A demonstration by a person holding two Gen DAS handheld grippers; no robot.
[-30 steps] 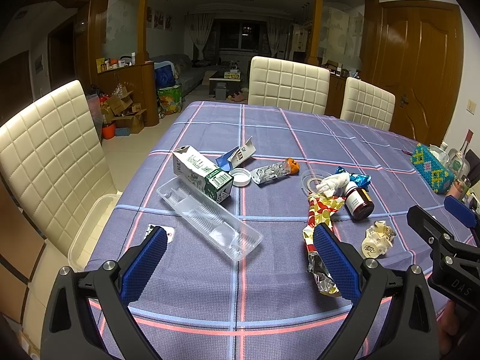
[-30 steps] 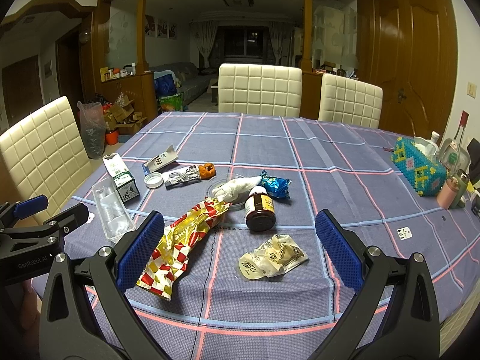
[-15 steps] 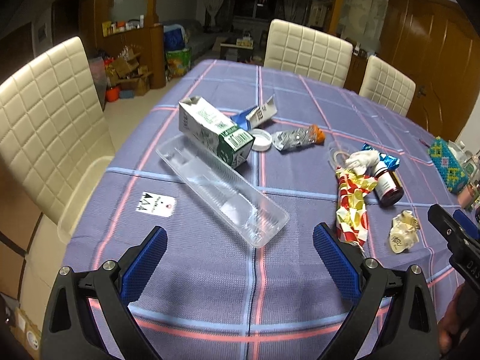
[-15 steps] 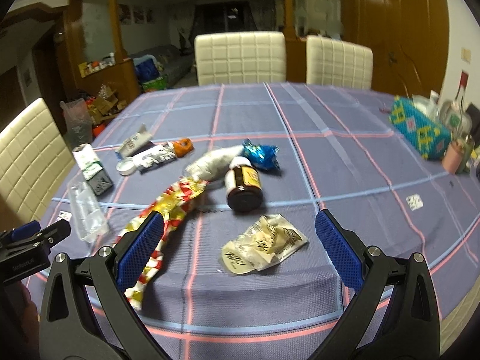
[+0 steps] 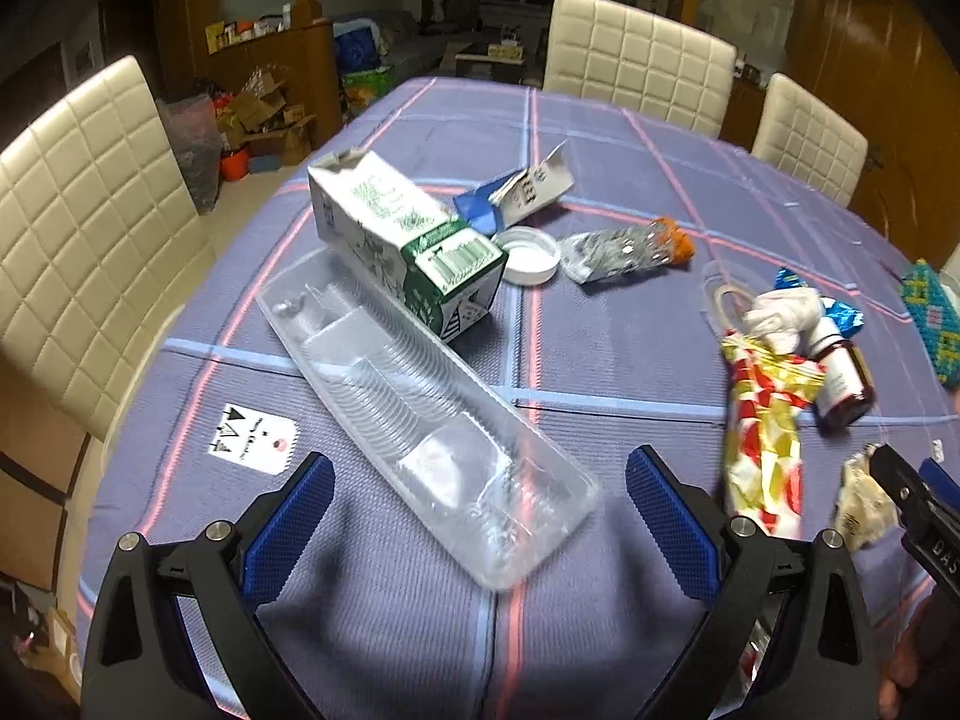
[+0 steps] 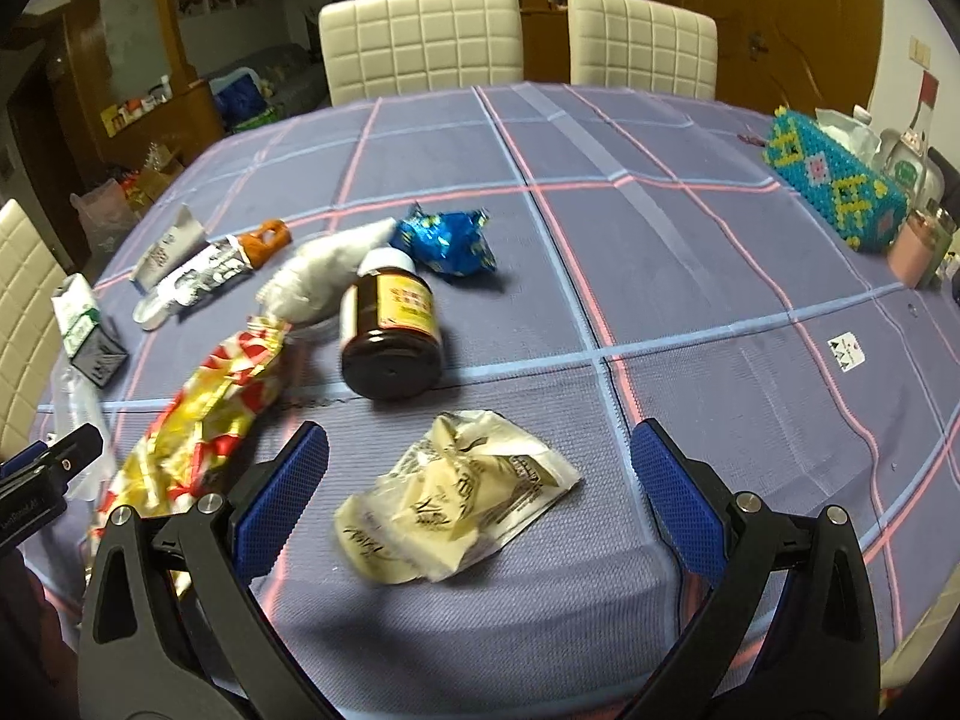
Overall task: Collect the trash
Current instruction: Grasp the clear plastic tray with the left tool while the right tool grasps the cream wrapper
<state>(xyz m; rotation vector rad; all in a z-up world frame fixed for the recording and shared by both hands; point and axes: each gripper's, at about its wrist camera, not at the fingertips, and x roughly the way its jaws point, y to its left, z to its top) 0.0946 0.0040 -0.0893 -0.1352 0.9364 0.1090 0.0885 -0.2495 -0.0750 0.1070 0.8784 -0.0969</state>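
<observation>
A: Quick, grippers? 
B: Left gripper point(image 5: 477, 495) spread wide, holding nothing, its fingers point(image 5: 672, 516) either side of the near end of a clear plastic tray point(image 5: 420, 402). Right gripper point(image 6: 480, 489) also spread wide and empty, hovering over a crumpled cream wrapper point(image 6: 456, 504) close to the near edge of the worktop point(image 6: 690, 240).

A: What's around them?
B: Trash is scattered across the left half of the worktop. A milk carton point(image 5: 408, 240) lies on its side touching the tray's far end, a white cap point(image 5: 528, 246) just beside it, a torn blue-and-white box flap point(image 5: 522, 195) behind. A silver wrapper with an orange end point(image 5: 624, 246) is near the cap. A red-and-yellow foil wrapper point(image 6: 204, 414) stretches toward the near edge, right next to the right gripper's left finger. A brown jar point(image 6: 390, 330) lies on its side beyond the cream wrapper, with a white wad point(image 6: 324, 276) and a blue foil wrapper point(image 6: 450, 240) behind it.

A: Non-trash?
B: A beaded tissue box point(image 6: 834, 180) and a pink cup point(image 6: 915, 246) at the right edge. Cream chairs point(image 6: 420, 36) along the far edge.

A: Anything unclear?
B: The foil wrapper's near end is hidden behind the fingers. Print on the labels is unreadable and the tray's edges are blurred.
</observation>
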